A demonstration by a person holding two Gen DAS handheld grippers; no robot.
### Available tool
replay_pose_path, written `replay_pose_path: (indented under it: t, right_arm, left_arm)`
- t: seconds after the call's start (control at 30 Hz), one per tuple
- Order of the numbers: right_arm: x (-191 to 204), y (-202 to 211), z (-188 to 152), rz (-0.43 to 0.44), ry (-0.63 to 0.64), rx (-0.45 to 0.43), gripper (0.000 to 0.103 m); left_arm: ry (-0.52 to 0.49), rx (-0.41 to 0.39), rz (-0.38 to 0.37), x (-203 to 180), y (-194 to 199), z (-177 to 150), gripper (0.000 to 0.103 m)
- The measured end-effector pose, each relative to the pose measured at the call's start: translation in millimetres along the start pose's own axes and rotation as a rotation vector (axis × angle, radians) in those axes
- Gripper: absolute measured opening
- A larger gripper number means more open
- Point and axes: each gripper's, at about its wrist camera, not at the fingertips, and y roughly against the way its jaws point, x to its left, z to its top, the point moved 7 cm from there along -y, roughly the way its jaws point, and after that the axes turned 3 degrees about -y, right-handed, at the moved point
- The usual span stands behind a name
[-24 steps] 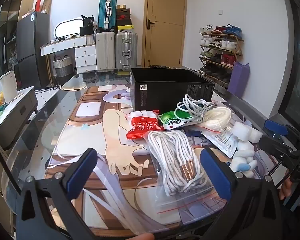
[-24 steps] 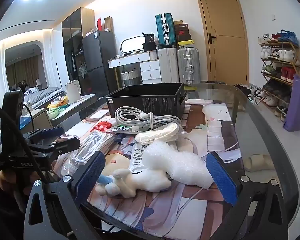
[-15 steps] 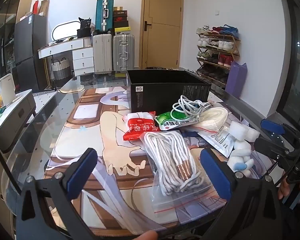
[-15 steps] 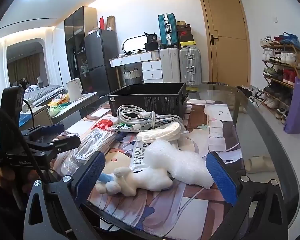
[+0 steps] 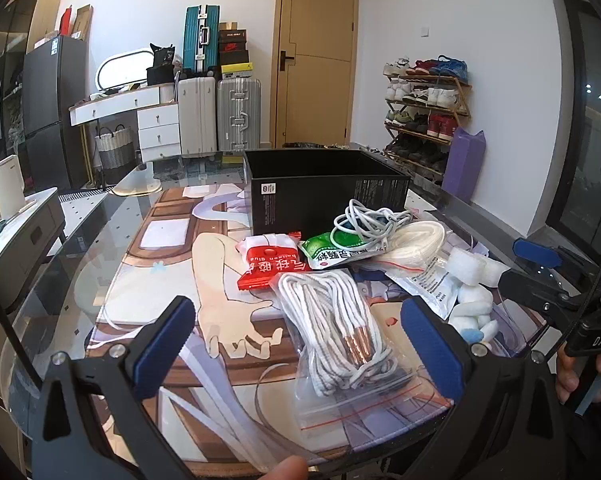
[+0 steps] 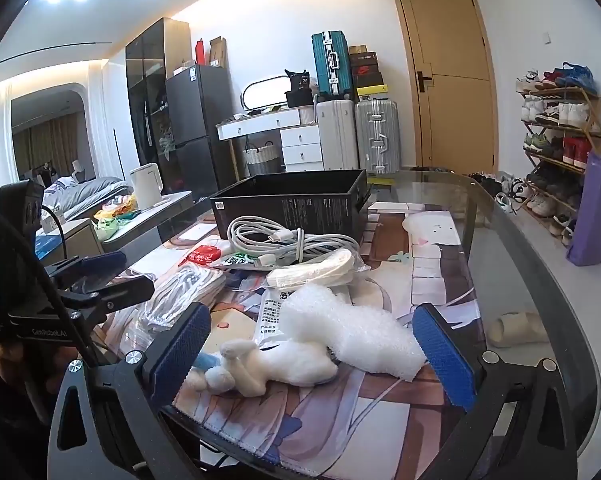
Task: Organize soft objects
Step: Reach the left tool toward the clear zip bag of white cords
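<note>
The left gripper (image 5: 300,344) has its two blue pads spread wide apart, with nothing pinched. It hangs over the near edge of the glass table (image 5: 80,248) and tips a little downward. Below its gap lies a clear zip bag of white shoelaces with copper tips (image 5: 340,332). The bag's near end is partly hidden by the right-hand finger.

The right gripper (image 6: 312,350) is wide open too and holds nothing. It also tips down a bit. Just past its pads lie one white fluffy plush toy (image 6: 276,364) and one lump of white bubble wrap (image 6: 352,332), touching each other. The toy's blue part is half hidden behind the left pad.

Farther out I count one red snack packet (image 5: 268,264), one green packet (image 5: 324,250), one coil of white cable (image 6: 284,240) and one bag of cream-coloured string (image 6: 316,268). They are heaped together, so some edges are covered. A flat white packet with small print (image 6: 272,312) is too small to read.

Behind the heap stands one black open box (image 5: 324,188). Its inside is hard to see.

A hand (image 5: 580,372) shows at the right edge, cut off.
</note>
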Motion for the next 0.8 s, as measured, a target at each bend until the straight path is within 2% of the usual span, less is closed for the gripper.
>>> replay_pose_path:
  t: [0.8]
  right_arm:
    - [-2.1, -0.2, -0.4, 0.010, -0.008, 0.001, 0.102]
  left_arm:
    - [-0.011, -0.039, 0.009, -1.4, -1.6, 1.8, 0.103]
